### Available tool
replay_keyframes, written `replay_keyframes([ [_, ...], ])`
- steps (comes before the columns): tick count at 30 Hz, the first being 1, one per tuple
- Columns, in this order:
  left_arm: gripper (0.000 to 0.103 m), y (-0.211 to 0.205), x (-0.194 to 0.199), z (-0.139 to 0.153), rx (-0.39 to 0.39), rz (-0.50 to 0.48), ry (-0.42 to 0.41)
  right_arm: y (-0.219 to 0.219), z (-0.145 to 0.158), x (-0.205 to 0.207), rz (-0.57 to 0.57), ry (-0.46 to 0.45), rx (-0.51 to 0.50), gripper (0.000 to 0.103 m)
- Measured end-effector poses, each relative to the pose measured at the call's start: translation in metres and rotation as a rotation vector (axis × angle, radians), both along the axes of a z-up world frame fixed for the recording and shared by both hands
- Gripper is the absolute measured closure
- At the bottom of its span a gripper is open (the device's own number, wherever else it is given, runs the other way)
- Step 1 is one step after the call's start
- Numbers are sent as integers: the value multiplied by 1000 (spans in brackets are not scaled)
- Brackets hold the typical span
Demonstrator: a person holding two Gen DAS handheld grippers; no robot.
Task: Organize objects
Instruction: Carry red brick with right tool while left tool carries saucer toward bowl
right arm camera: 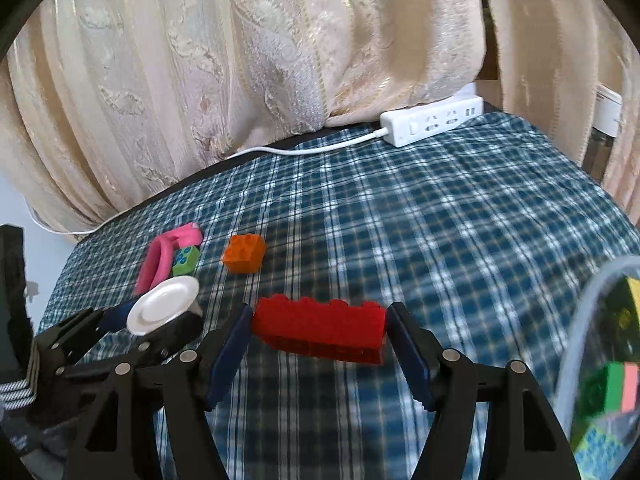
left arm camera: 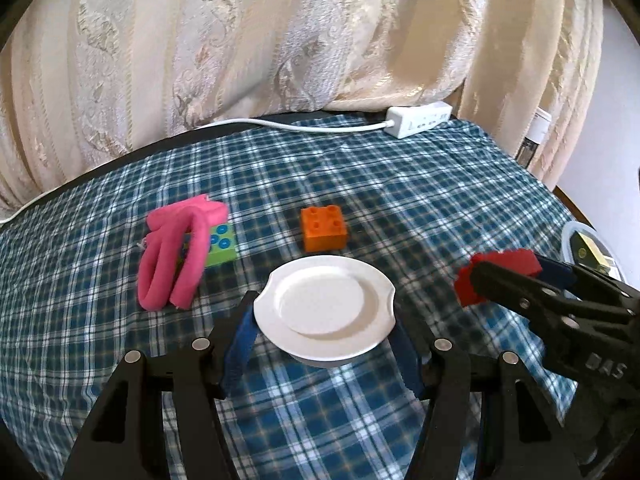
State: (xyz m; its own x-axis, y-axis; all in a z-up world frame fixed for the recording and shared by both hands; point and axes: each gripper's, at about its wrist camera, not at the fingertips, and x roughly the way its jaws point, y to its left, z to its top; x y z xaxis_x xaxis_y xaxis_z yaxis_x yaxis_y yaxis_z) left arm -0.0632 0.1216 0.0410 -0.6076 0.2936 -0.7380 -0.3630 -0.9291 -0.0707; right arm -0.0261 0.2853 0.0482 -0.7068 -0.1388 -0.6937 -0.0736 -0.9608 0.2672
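My left gripper [left arm camera: 325,330] is shut on a small white plate [left arm camera: 324,308] and holds it above the plaid cloth; it also shows in the right wrist view [right arm camera: 162,307]. My right gripper [right arm camera: 319,332] is shut on a long red brick [right arm camera: 320,330], held off the cloth; the brick also shows in the left wrist view [left arm camera: 498,276]. An orange brick [left arm camera: 323,227] sits on the cloth beyond the plate. A pink cloth strip [left arm camera: 176,252] lies draped over a green brick with blue studs [left arm camera: 220,246] to the left.
A clear container [right arm camera: 600,356] holding several coloured bricks stands at the right. A white power strip [right arm camera: 432,120] and its cable lie at the table's far edge, under cream curtains. The blue plaid tablecloth [right arm camera: 440,220] covers the table.
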Motion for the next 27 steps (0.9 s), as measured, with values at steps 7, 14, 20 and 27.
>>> replay_keyframes([
  [7, 40, 17, 15, 5, 3, -59, 8, 14, 12, 42, -41, 46, -3, 31],
  [14, 40, 36, 33, 12, -4, -119, 36, 33, 26, 84, -95, 103, 12, 31],
  [20, 40, 52, 47, 14, -5, -163, 39, 65, 32, 123, -190, 120, 29, 31],
  [27, 40, 75, 63, 17, -1, -221, 33, 98, 23, 160, -322, 113, 85, 31],
])
